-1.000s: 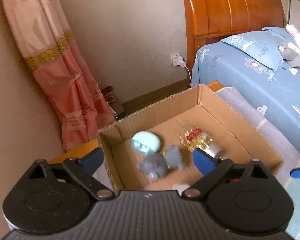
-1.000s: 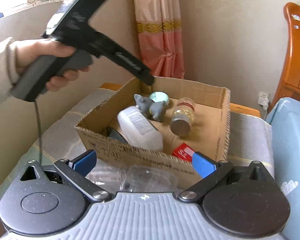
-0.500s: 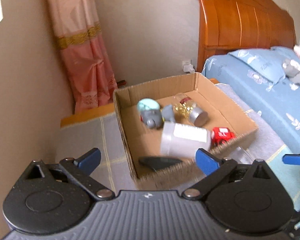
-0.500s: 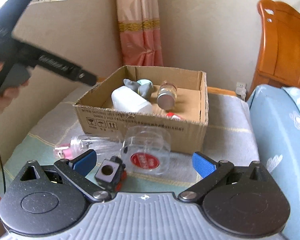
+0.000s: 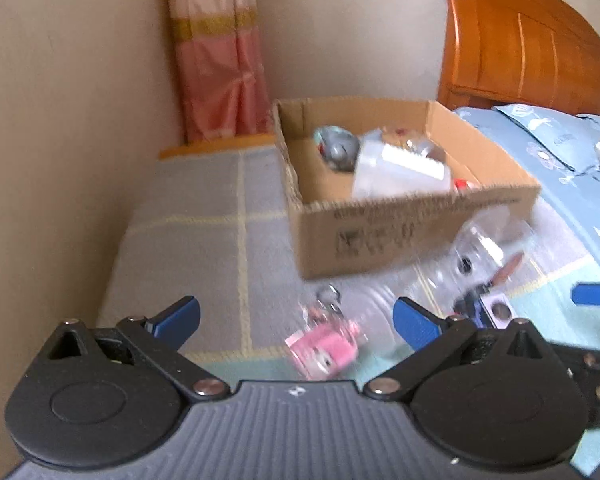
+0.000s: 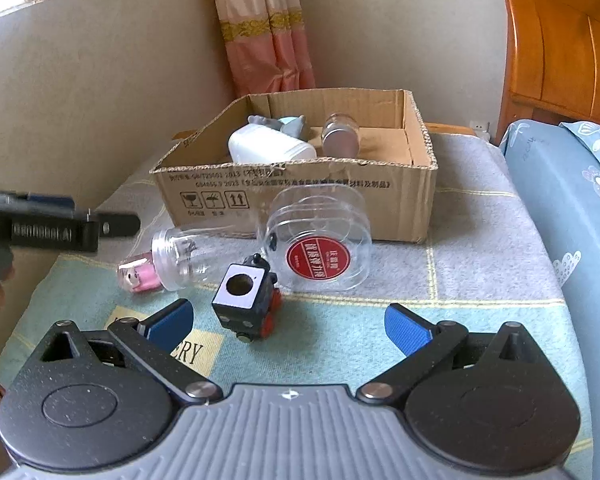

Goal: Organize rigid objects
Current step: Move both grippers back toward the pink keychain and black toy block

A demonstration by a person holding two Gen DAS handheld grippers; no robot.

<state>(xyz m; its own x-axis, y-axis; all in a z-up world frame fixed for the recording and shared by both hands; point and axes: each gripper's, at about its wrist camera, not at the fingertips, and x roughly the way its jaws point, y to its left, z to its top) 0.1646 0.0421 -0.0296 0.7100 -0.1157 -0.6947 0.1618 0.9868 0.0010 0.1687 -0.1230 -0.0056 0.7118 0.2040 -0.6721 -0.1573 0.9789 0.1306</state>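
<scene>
Since the earlier frame both grippers have drawn back from above the cardboard box and sunk toward the loose items on the near side of it; the left view is motion-blurred. Left gripper: jaws have just been opening, now spread wide, nothing between the pads, with the pink toy just beyond them on the blanket. Right gripper: jaws spread, empty, the black toy train standing just ahead between the fingers but apart from them. Already inside the box: a white bottle, a grey figure, a small jar. Still outside, near the box's front wall: a clear bottle lying on its side, the pink toy at its mouth, and a clear tub with a red label resting close against the box. Judged step: reaching for the next pieces to put away, task partly done. Next move likely calls for the left gripper to come down astride the pink toy and close squarely; the clear bottle beside it could roll if nudged. The right gripper needs to advance so the train sits between its pads.
</scene>
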